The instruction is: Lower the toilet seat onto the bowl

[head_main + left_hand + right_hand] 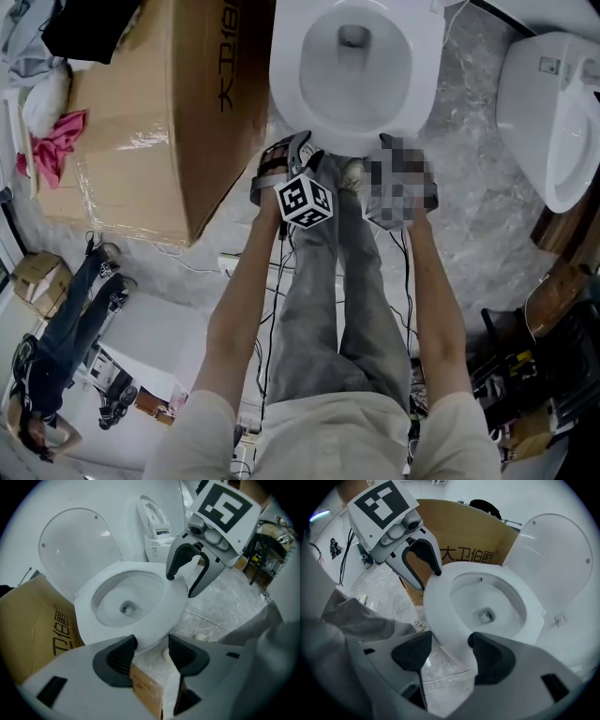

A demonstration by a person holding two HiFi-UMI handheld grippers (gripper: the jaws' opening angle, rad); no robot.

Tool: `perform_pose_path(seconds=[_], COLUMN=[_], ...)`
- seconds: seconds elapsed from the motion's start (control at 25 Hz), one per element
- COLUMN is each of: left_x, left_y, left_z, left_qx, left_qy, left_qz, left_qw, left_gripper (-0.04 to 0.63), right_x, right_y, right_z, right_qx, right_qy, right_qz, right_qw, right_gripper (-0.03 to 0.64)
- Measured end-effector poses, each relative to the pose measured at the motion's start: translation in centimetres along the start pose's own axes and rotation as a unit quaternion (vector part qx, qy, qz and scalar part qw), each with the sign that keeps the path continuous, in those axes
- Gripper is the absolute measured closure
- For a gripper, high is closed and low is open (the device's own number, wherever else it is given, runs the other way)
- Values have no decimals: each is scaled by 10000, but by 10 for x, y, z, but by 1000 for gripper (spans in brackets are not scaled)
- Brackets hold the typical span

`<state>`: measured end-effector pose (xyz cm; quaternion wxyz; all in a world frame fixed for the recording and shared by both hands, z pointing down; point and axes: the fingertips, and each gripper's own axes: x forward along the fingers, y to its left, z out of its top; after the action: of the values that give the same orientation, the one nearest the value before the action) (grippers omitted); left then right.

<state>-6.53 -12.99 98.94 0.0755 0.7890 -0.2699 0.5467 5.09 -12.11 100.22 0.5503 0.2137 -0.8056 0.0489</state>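
The white toilet seat [289,86] lies down flat on the bowl, and the lid [77,545] stands upright behind it. Both grippers are at the bowl's front edge, pointing steeply down. My left gripper [151,653] is open, with the seat's front rim [154,630] showing just beyond its pads. In the right gripper view it [430,580] stands at the rim's left side, jaws apart. My right gripper [449,653] is open wide; the seat's front rim [450,634] sits in the gap between its pads, which do not press on it. In the left gripper view its [180,586] tips straddle the seat's edge.
A big cardboard box [159,112] stands close on the toilet's left. A second white toilet [553,112] is at the right. Pink cloth [56,141] lies far left. Cables [272,281] run over the marble floor by my legs. Another person [66,347] stands at the lower left.
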Motion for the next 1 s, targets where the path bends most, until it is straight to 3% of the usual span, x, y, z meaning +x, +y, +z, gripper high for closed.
perform_pose_path(seconds=[0.36, 0.52, 0.84, 1.0], left_x=[7, 5, -37, -72], left_y=[-3, 1, 13, 32], left_z=[-3, 2, 23, 38], left_qx=[-321, -451, -1127, -1444], left_qy=[34, -41, -675, -1084], left_qz=[-257, -241, -235, -12], left_qw=[9991, 9987, 9910, 9836], left_gripper=[357, 362, 433, 494], right_x=[8, 3, -43, -84], right_y=[0, -2, -18, -33], right_z=[-10, -10, 20, 45], right_qx=[115, 226, 830, 1338], right_qy=[168, 171, -505, -1150], right_qz=[66, -98, -355, -455], right_qw=[9998, 9995, 9946, 9832], right_gripper=[336, 379, 426, 482])
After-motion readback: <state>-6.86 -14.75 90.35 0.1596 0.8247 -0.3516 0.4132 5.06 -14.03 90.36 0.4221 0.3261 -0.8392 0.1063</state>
